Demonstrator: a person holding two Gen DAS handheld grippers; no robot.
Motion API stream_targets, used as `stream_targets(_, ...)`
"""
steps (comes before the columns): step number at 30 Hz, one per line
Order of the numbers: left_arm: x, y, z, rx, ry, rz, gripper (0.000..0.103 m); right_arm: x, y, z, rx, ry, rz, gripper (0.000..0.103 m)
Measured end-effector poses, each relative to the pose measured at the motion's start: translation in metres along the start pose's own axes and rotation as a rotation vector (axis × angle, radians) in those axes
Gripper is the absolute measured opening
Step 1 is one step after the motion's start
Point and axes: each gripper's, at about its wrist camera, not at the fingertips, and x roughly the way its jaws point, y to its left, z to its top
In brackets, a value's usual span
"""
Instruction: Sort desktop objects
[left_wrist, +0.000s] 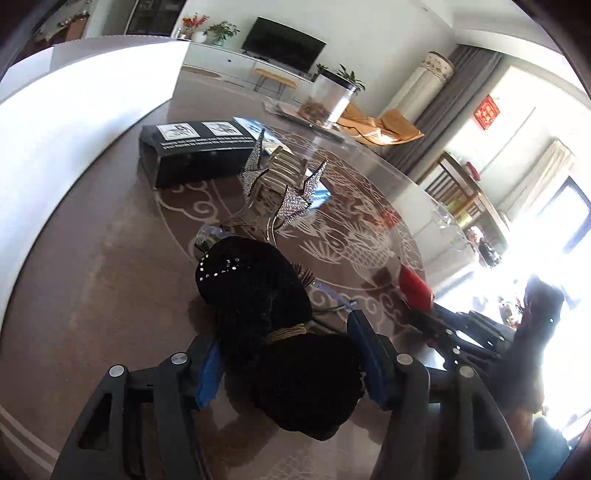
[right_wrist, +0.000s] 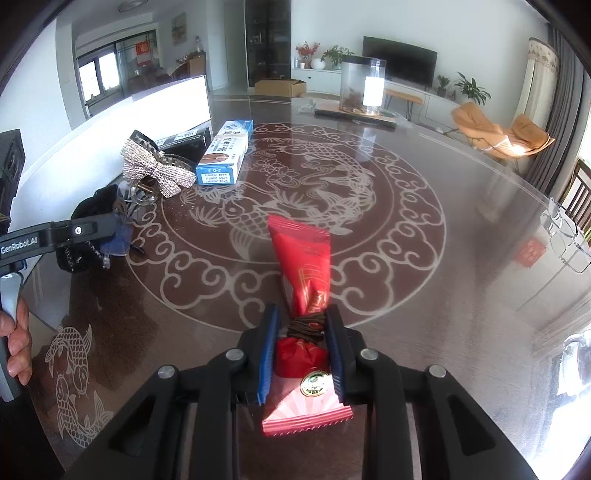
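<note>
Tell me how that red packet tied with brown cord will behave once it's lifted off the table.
The red packet, pinched at its corded waist by the right claw, will probably sag at both ends: the wrapper looks thin and crinkled. It seems light for its size. The glossy film may slip, though the brown cord wound around it should give the blue pads some bite.

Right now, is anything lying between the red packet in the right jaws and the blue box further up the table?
Nothing visible does. The right gripper is shut on the red packet, and the patterned table between it and the blue box shows bare. The rhinestone bow sits left of that line.
</note>
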Motion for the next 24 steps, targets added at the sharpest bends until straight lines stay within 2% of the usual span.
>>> stream_targets(4, 0.010, -0.029, -0.004, 0.087, 0.022, 0.047, 0.063, -0.001, -0.002, -0.001, 0.010, 0.000, -0.007, 0.026)
stream_targets(6, 0.008, -0.029, -0.004, 0.076, 0.013, 0.049, 0.078, -0.003, -0.008, -0.003, 0.037, 0.000, -0.007, 0.028)
stream_targets(8, 0.005, -0.027, -0.004, 0.066, -0.003, 0.098, 0.088, -0.008, -0.013, -0.009, 0.052, 0.002, -0.025, 0.031)
stream_targets(10, 0.006, -0.030, -0.005, 0.081, 0.002, 0.127, 0.089, -0.014, -0.016, -0.019, 0.049, 0.009, -0.041, 0.048)
stream_targets(11, 0.008, -0.033, -0.005, 0.094, 0.006, 0.140, 0.089, -0.017, -0.019, -0.023, 0.056, 0.018, -0.049, 0.068)
stream_targets(12, 0.009, -0.035, -0.006, 0.111, 0.010, 0.155, 0.090, -0.019, -0.023, -0.029, 0.067, 0.028, -0.044, 0.077)
stream_targets(16, 0.018, -0.047, -0.011, 0.198, 0.033, 0.220, 0.097, -0.032, -0.037, -0.043, 0.081, 0.033, -0.056, 0.082)
stream_targets(17, 0.021, -0.051, -0.012, 0.224, 0.039, 0.239, 0.100, -0.033, -0.040, -0.045, 0.092, 0.037, -0.061, 0.086)
stream_targets(20, 0.031, -0.066, -0.022, 0.332, 0.071, 0.348, 0.103, -0.032, -0.043, -0.046, 0.100, 0.047, -0.065, 0.094)
stream_targets(23, 0.032, -0.069, -0.025, 0.356, 0.079, 0.347, 0.103, -0.028, -0.039, -0.043, 0.084, 0.064, -0.060, 0.103)
stream_targets(24, 0.032, -0.068, -0.025, 0.353, 0.078, 0.348, 0.103, -0.028, -0.039, -0.043, 0.084, 0.063, -0.061, 0.103)
